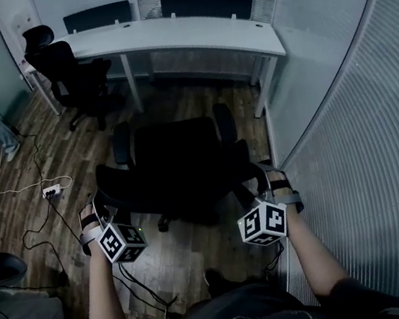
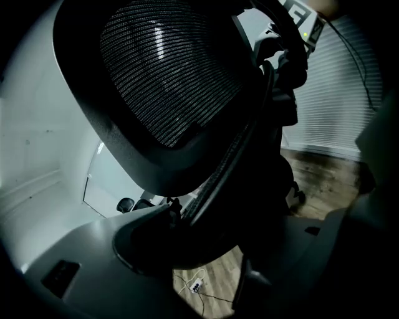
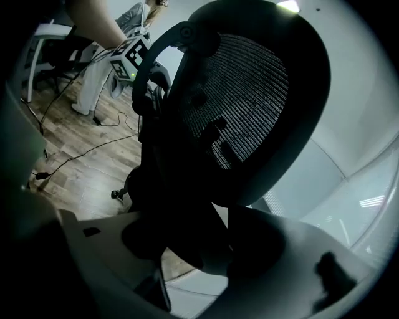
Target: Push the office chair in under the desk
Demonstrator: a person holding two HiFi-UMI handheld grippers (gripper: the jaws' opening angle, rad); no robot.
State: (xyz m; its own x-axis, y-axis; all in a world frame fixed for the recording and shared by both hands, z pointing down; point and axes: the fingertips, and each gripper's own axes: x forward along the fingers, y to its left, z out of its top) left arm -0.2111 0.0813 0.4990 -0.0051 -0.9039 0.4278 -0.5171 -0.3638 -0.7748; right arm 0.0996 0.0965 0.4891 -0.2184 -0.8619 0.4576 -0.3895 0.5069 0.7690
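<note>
**Asker:** So, where does the job stand?

**Me:** Starting with the big things: the white surface [image 1: 186, 34] runs across the far end of the room. The office chair [image 1: 177, 159] stands on the wooden floor [image 1: 25, 161] short of it, seat facing it and bare boards between. Nothing of it is under the top yet, so I judge this to be the pushing step, partly done at most.

**Asker:** And your hands?

**Me:** I have one on each side of the backrest [image 2: 168, 81]. The left gripper [image 1: 102, 209] is clamped wide on its left edge and the right gripper [image 1: 265, 180] on its right edge. It's dark down by the pads, so I'd say they look to be bearing on the frame, not that I'm sure how firmly.

**Asker:** What does the next move need?

**Me:** It needs an even shove from both sides, straight ahead. The chair lines up roughly with the gap between the middle leg [image 1: 131, 90] and the right leg [image 1: 264, 91]. An uneven push would likely swing the castors off line, and the armrests may have to clear the top's edge.

**Asker:** Anything readable?

**Me:** I see no brand or label. There are only the black-and-white square markers on my cubes [image 1: 263, 224], which are patterns, not words. The power strip [image 1: 51, 191] on the floor is too small to read.
</note>
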